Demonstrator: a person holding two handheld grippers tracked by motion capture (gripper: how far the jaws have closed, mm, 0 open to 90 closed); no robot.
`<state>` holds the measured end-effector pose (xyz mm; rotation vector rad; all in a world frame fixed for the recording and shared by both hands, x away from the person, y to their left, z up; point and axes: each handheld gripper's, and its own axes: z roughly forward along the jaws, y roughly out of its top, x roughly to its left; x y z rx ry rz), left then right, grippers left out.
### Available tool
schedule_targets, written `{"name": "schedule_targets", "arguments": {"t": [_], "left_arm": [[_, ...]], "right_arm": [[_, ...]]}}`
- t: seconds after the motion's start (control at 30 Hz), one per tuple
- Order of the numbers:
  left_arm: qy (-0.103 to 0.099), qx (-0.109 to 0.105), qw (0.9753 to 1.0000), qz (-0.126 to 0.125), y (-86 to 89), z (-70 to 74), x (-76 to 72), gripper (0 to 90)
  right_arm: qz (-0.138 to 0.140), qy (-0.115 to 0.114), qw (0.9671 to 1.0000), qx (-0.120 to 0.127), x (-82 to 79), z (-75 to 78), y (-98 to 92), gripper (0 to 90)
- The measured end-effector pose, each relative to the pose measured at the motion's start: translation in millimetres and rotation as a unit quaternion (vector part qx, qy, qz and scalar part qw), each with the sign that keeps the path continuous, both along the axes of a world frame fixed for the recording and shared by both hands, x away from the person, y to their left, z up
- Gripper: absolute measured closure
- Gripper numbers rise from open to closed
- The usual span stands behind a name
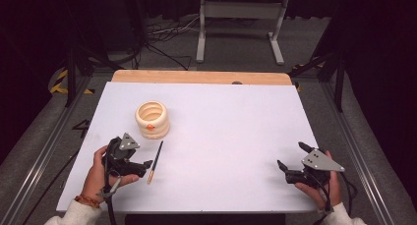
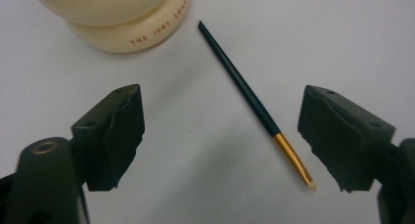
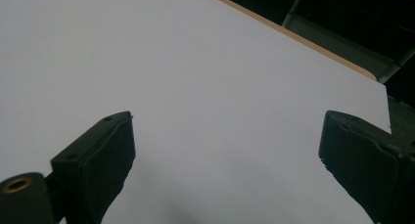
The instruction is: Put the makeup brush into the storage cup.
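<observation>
the thin dark brush [image 2: 244, 84] lies flat on the white sheet, its gold ferrule and pale tip toward the person and its pointed handle end aimed up at the cream ridged holder [image 1: 152, 119]; in the left gripper view it runs on a slant between the two black jaws, nearer the one on that view's right, touching neither. the left gripper [image 1: 143, 167] is held just beside the brush, on its left in the high view, with jaws spread wide and nothing in them. the holder stands upright just beyond the brush's handle end, apart from it by a small gap (small orange lettering runs round its base, and the high view shows an orange spot on its side). outward from there the white sheet [image 1: 226, 136] covers nearly the whole table, smooth and bare across its middle and right, with a strip of the wooden tabletop [image 1: 196, 77] left showing along the far edge. the right gripper [image 1: 291, 158] is held low over the sheet's near right corner, well apart from the brush and holder, its jaws likewise wide apart and empty; its own view looks across plain white sheet to the wooden edge. nothing lies between the left gripper and the brush. around the table the room is dark, with grey floor, metal rails down both sides, loose cables [image 1: 167, 33] on the floor beyond, and a pale metal frame [image 1: 241, 11] standing farther back.
</observation>
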<state>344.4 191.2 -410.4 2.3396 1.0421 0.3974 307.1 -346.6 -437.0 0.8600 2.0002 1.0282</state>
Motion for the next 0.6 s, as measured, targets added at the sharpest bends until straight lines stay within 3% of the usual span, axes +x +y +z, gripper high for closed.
{"name": "schedule_targets", "arguments": {"t": [0.13, 0.2, 0.27, 0.33, 0.37, 0.47, 0.5, 0.57, 0.6], "left_arm": [[0.057, 0.02, 0.9982, -0.002, -6.5, -5.1, 9.5, 26.8], [0.094, 0.03, 0.9951, -0.003, -10.1, -9.0, 14.8, 29.3], [0.119, 0.036, 0.9923, -0.007, -13.9, -11.0, 17.8, 32.1], [0.137, 0.053, 0.9892, -0.009, -19.6, -11.8, 21.0, 34.8], [0.137, 0.053, 0.9892, -0.009, -19.6, -11.8, 21.0, 36.5], [0.155, 0.073, 0.985, -0.016, -25.5, -15.3, 25.9, 41.6], [0.155, 0.073, 0.985, -0.016, -25.5, -15.3, 25.9, 43.2], [0.17, 0.075, 0.9824, -0.021, -27.7, -18.7, 27.7, 45.7], [0.171, 0.086, 0.9812, -0.025, -29.2, -20.0, 28.0, 47.8]], "right_arm": [[-0.003, -0.001, 1.0, -0.004, 0.6, 0.0, 0.1, 7.2], [-0.003, -0.001, 1.0, -0.005, 1.1, -0.2, 0.7, 7.2], [-0.001, 0.0, 1.0, -0.008, 1.4, -0.5, 1.7, 7.2], [-0.002, 0.002, 0.9999, -0.014, 1.8, -1.1, 2.8, 7.2], [-0.001, 0.002, 0.9999, -0.014, 2.0, -1.2, 2.9, 7.2], [-0.002, 0.002, 0.9999, -0.015, 2.1, -1.2, 3.0, 7.2], [-0.002, 0.002, 0.9999, -0.014, 2.2, -1.3, 2.9, 7.2], [-0.002, 0.003, 0.9999, -0.015, 2.2, -1.4, 2.7, 7.2], [-0.002, 0.003, 0.9999, -0.014, 2.1, -1.4, 2.4, 7.2]]}}
